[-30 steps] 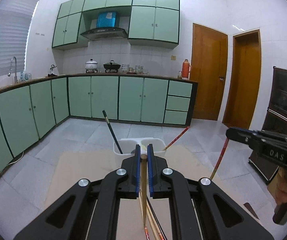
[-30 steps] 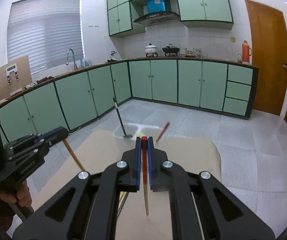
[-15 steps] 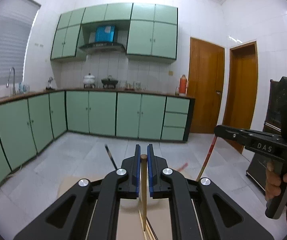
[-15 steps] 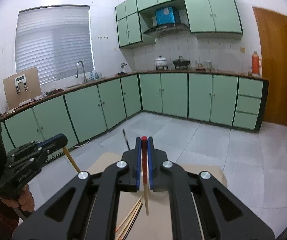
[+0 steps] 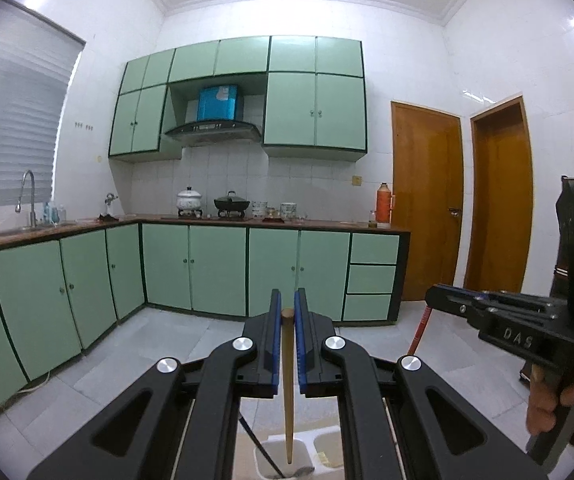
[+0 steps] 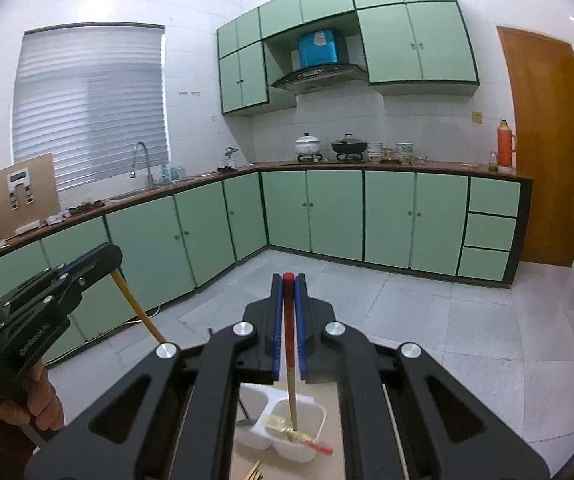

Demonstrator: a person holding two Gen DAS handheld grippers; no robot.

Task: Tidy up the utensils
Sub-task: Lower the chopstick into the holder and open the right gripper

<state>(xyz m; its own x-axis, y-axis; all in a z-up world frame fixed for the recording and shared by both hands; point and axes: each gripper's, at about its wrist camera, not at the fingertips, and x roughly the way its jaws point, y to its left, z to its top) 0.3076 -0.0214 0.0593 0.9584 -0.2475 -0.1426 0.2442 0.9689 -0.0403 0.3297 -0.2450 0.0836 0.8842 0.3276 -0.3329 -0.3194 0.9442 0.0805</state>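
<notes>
Both grippers are held level above a white two-compartment utensil holder, each pointing out toward the green kitchen cabinets with a chopstick hanging downward from its tips.

The left gripper has its blue-padded fingers closed down to a narrow slot on a plain wooden chopstick. The stick's blunt end sits level with the fingertips, and the shaft drops nearly straight down, its tip over the holder's left compartment; whether the tip touches the bottom cannot be told. A dark utensil handle leans in that same compartment. In the right wrist view this gripper appears at the left edge, gripped by the person's left hand, with the wooden stick slanting down from it.

The right gripper is likewise pinched almost shut on a red-topped chopstick, red at the clamped end and tan lower down. Its tip reaches into the holder's right compartment, where another red-ended chopstick lies across the rim. In the left wrist view the right gripper is at the right edge, held by the right hand. More chopsticks lie on the brown table just in front of the holder.
</notes>
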